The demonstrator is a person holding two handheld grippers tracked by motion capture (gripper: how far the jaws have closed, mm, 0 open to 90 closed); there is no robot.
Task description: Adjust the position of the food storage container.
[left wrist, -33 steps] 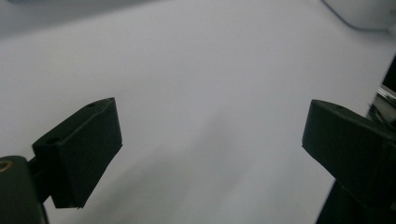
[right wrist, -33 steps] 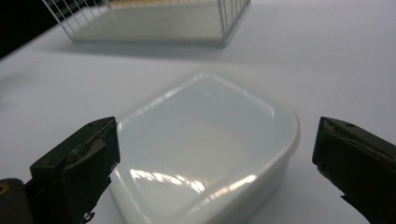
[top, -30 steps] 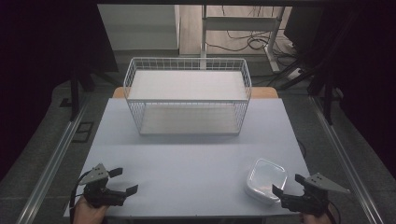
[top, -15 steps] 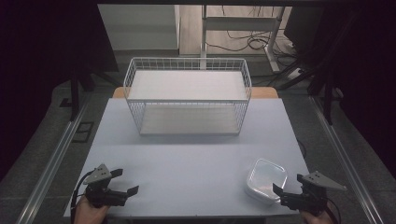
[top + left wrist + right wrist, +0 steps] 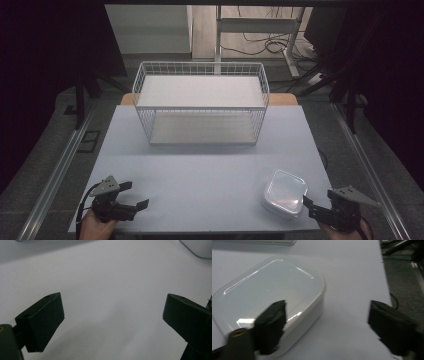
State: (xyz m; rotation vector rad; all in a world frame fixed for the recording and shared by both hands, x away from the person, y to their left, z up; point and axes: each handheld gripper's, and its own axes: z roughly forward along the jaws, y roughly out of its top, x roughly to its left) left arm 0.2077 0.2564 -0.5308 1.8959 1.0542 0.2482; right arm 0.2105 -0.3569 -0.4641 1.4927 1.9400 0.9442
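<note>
Currently we sit at the approach step. Lidded white plastic container [image 5: 284, 193] rests on the table [image 5: 210, 175] near its front right corner, well short of the wire basket [image 5: 201, 107] at the far side. Our right gripper [image 5: 306, 203] is just beside it, jaws spread wide, holding nothing; in the right gripper view one jaw overlaps the lid [image 5: 272, 290], the other stands off over bare table. Left gripper [image 5: 136, 195] waits front left, wide open, empty. Next, we judge: centre the right jaws astride the container, then close.
</note>
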